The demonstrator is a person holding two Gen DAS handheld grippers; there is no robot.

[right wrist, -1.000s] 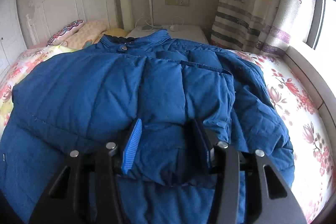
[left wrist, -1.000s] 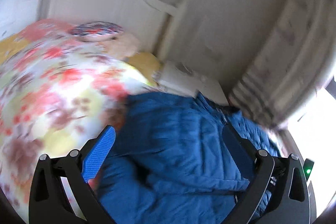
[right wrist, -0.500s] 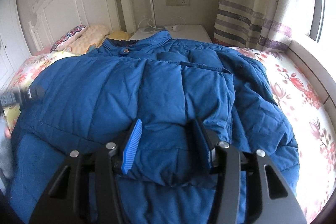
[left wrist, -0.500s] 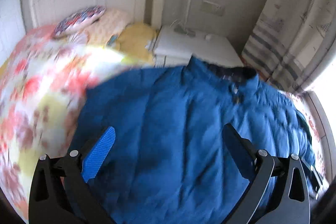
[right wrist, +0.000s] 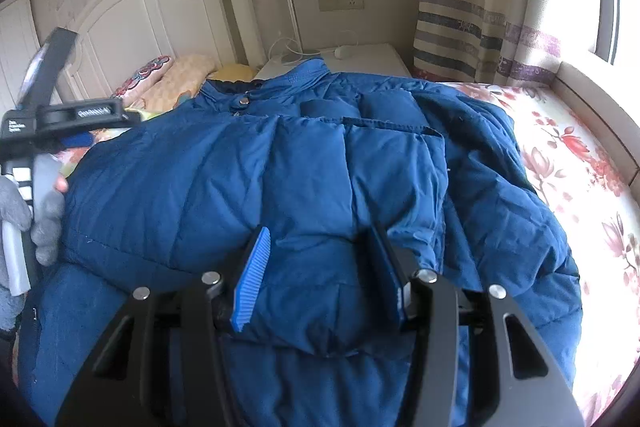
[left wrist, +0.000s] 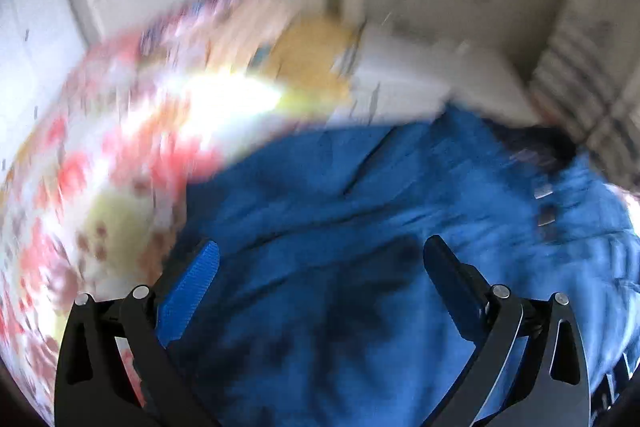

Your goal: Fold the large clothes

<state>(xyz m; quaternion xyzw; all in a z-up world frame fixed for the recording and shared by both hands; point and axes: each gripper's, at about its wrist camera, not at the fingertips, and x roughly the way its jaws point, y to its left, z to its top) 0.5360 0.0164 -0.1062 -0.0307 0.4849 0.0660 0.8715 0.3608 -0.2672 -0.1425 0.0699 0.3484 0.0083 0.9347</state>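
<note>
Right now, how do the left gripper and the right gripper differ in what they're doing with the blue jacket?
The right gripper is shut on a fold of the blue jacket, jaws narrowed around bunched fabric; the left gripper has its jaws spread wide with nothing between them. The right wrist view is sharp, the left wrist view is blurred. Both are over the jacket on the bed.

Left wrist view: blurred, close over the blue jacket (left wrist: pixel 360 227), facing the headboard end. Right wrist view: sharp, low over the jacket's (right wrist: pixel 280 167) hem, facing headboard (right wrist: pixel 160 15) and curtain (right wrist: pixel 480 7). Shared: jacket, floral bedding (left wrist: pixel 80 187), nightstand (right wrist: pixel 360 55).
</note>
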